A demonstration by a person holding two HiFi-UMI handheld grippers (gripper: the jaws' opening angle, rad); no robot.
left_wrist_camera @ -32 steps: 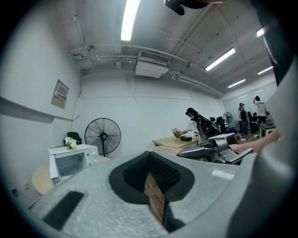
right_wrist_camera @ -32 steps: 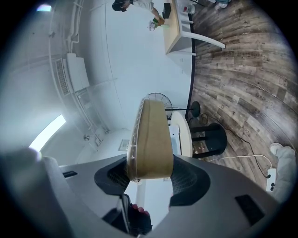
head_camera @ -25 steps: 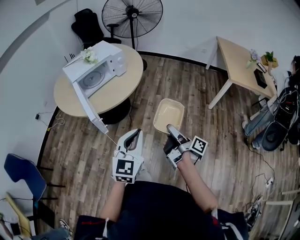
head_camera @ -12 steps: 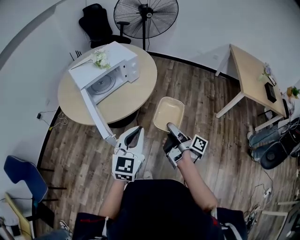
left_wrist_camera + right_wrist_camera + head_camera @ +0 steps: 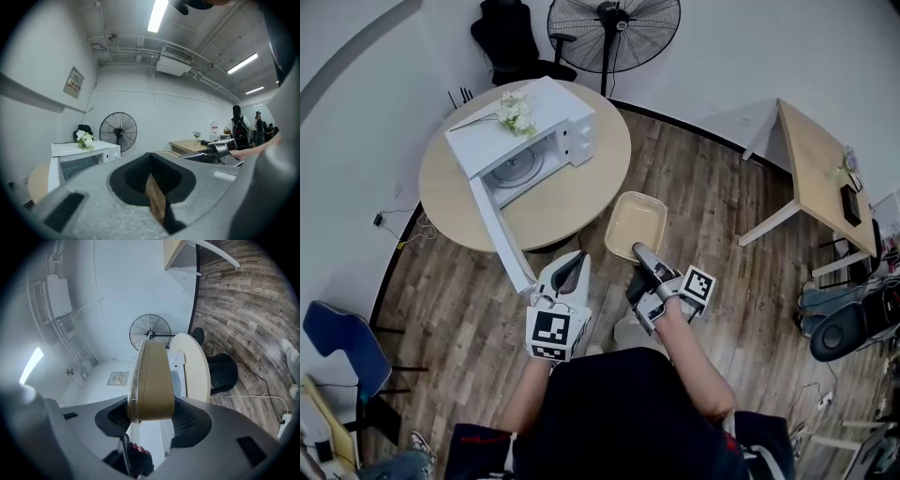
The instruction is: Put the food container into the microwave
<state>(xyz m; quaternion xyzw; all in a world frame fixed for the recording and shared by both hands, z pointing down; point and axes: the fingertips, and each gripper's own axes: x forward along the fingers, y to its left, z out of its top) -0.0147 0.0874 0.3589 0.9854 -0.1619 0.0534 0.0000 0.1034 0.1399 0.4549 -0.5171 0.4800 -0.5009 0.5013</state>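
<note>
Microwave (image 5: 525, 141) sits on round table (image 5: 572, 202) ahead-left of you, flowers (image 5: 517, 111) on top, fan (image 5: 614, 21) behind – food container (image 5: 636, 225) in your right gripper (image 5: 639, 251) beside the table's right edge, desk (image 5: 816, 169) far right

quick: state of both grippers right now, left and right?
Left gripper: closed, nothing between its jaws.
Right gripper: closed on the food container, gripping its near edge.
</note>
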